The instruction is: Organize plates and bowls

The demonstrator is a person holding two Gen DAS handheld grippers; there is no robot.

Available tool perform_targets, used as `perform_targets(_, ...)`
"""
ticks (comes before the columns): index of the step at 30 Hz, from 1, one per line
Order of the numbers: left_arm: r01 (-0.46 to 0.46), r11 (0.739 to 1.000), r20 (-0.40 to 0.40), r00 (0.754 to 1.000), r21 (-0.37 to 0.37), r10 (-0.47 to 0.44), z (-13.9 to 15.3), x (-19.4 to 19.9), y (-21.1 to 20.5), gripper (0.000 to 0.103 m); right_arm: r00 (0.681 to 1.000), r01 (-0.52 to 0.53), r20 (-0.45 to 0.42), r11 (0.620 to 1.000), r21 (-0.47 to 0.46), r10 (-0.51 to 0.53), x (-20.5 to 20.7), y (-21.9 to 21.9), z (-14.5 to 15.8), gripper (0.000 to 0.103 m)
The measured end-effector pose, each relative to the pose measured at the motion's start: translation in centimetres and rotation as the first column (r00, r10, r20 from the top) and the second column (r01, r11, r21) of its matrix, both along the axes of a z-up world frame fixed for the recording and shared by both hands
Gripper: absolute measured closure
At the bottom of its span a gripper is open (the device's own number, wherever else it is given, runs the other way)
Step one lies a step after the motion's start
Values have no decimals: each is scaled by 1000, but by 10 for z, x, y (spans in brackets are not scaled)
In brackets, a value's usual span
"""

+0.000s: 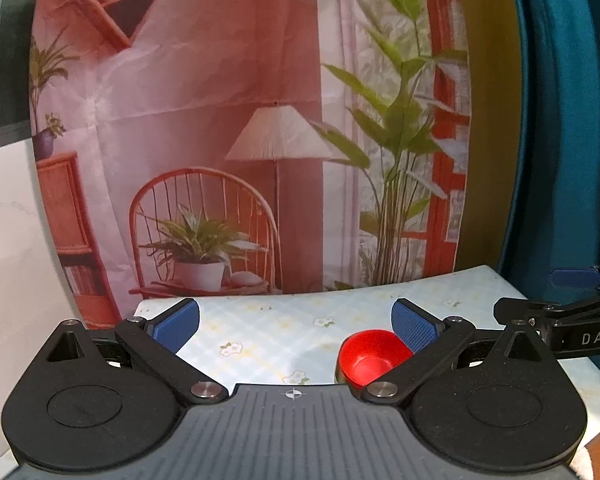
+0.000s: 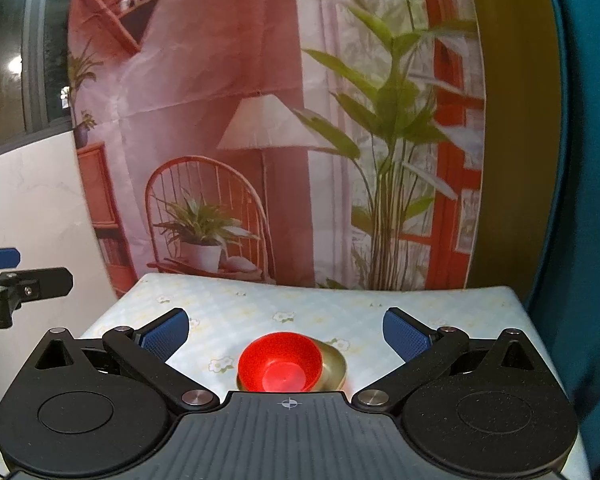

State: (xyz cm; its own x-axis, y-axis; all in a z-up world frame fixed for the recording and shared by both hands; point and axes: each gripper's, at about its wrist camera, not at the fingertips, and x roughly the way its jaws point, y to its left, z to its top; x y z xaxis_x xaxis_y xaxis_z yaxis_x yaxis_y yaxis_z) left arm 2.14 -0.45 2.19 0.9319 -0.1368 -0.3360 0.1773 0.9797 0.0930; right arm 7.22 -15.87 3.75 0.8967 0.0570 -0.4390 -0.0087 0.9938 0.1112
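The red bowl (image 2: 281, 364) nested in a gold bowl (image 2: 334, 364) sits mid-table, dead ahead of the spread, empty right gripper (image 2: 286, 330), nearer than the spread left gripper (image 1: 296, 322).

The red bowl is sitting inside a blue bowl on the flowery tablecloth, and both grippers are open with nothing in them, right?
Almost. The red bowl sits inside a gold bowl, not a blue one; the right wrist view shows its gold rim. The rest holds: they rest on the flowery tablecloth, and the left gripper and right gripper are both open and empty.
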Motion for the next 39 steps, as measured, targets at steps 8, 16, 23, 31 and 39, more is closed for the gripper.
perform_targets(8,8,1000,-1,1000,-29,-8,-3,-17,4,0,1000,7,11,1000,-19,-7,-23,6,10,0)
perform_targets(16,5,999,0,1000,-38,-5,-2,-19,5,0,1000,5,10,1000,-13,-4,-26,6,11,0)
perform_targets(23,1,999,6,1000,-40,-1,-1,-20,7,0,1000,11,8,1000,-9,-11,-27,4,12,0)
perform_targets(31,-3,999,6,1000,-40,4,-1,-20,6,0,1000,20,9,1000,-2,-20,-27,-1,12,0)
perform_targets(39,-4,999,6,1000,-40,4,-1,-19,6,0,1000,24,7,1000,1,-24,-28,0,10,0)
